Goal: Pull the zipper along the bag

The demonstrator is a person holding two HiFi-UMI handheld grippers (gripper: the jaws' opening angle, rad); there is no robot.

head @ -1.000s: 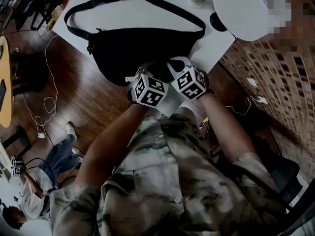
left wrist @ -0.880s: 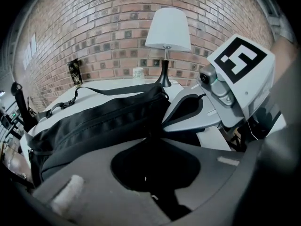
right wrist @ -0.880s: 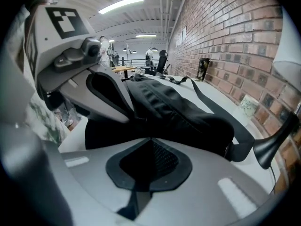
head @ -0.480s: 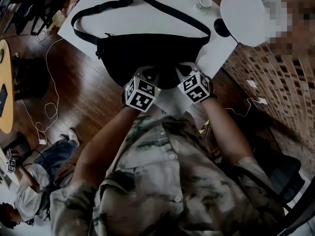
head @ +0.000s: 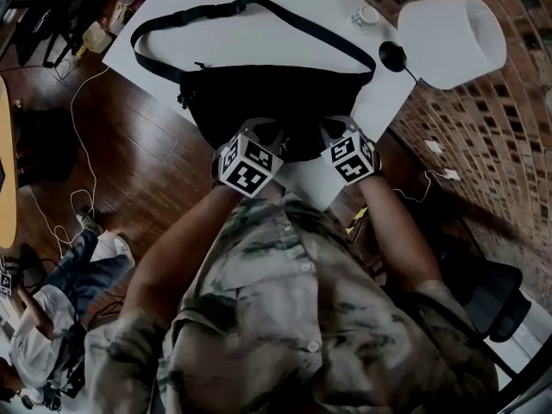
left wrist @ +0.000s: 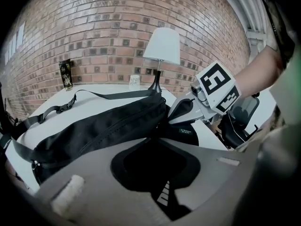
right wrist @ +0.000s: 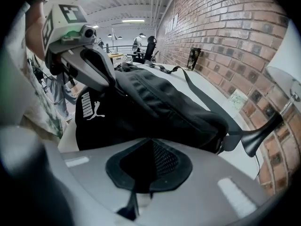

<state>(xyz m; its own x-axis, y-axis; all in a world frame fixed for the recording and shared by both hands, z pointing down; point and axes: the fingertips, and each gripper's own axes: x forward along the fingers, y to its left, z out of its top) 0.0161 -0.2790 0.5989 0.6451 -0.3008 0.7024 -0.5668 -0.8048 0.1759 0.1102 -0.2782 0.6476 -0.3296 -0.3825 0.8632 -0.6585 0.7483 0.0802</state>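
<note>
Fabric at the near edge of the bag is pinched in the closed left tongs. Right tongs sit just beside, closed on a thin dark zipper pull (mesh shows behind it). The bag lies across the white surface, with its strap looped beyond and a lamp at far right.

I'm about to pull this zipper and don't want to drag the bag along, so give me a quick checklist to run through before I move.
1. Left tool anchoring the bag: ok, shut on its black fabric.
2. Right tool on the zipper pull: cannot tell; it is shut on a thin dark strip.
3. Bag supported by the table: ok.
4. Strap away from both tools: ok, it lies on the far side.
5. Room at the bag's right end: not ok, the lamp base stands close by.
</note>
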